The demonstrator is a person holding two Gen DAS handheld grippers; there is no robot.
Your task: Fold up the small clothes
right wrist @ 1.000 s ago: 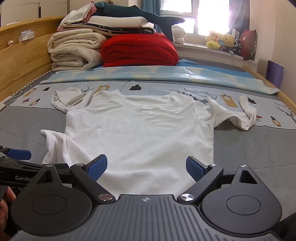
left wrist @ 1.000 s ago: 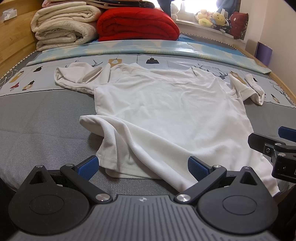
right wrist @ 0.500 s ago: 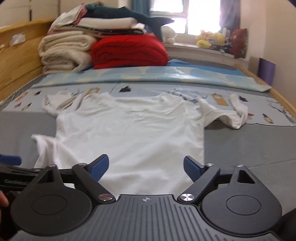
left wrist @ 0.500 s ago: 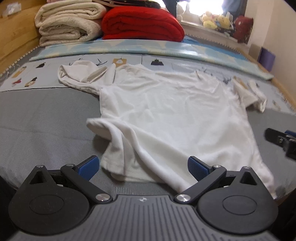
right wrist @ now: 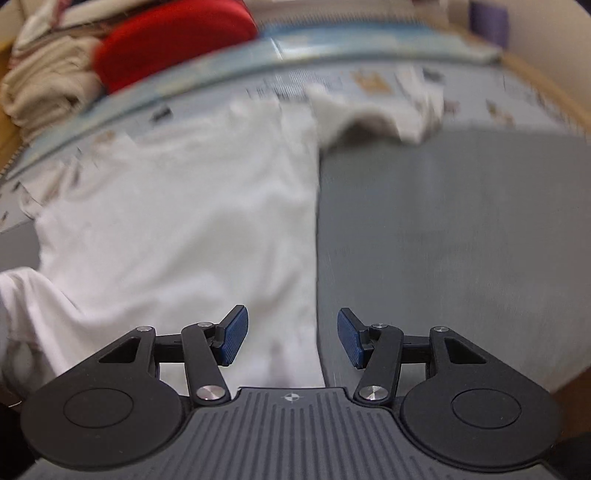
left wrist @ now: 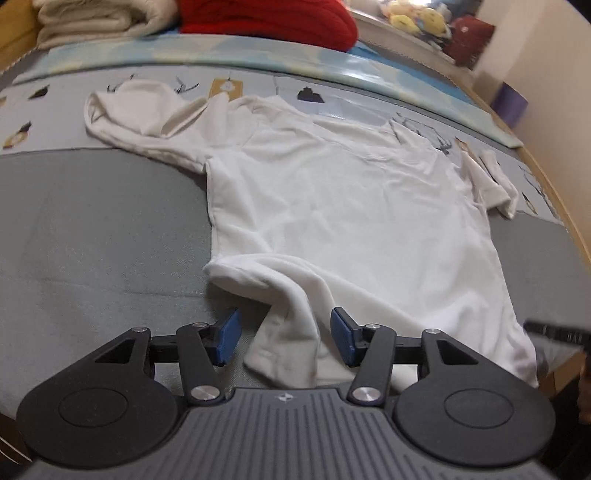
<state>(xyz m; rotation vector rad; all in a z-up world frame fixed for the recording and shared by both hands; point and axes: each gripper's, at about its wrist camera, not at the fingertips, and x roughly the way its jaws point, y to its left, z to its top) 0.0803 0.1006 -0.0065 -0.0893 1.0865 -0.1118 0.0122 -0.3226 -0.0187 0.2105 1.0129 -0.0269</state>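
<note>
The white T-shirt (left wrist: 351, 221) lies spread on the grey bed cover (left wrist: 92, 229), collar toward the red blanket (left wrist: 266, 18) and hem nearest the cameras. Its hem corner on the left is rumpled and turned under itself. The left gripper (left wrist: 284, 339) straddles that bunched corner; its jaws have just been closing and now stand about half apart, with cloth between the blue pads (left wrist: 341, 338) but not yet pinched. The right gripper (right wrist: 291, 339) sits over the opposite hem corner, right on the shirt's side edge, so one pad is above cloth and the other above bare cover. Its jaws too have just been closing, stand half apart, and grip nothing yet.

The likely trouble is at the left corner: the doubled-over fabric could be caught as a wad, so lifting it would carry the crease into the fold. On the right, the edge runs between the pads, and the grip may take only a sliver of hem or miss it, letting that corner drop. Uneven hold on the two corners would skew the fold.

Against the earlier pictures, both grippers were wide open and set back from the hem; now they are down at its corners, tilted more steeply, and the right view is blurred.
</note>
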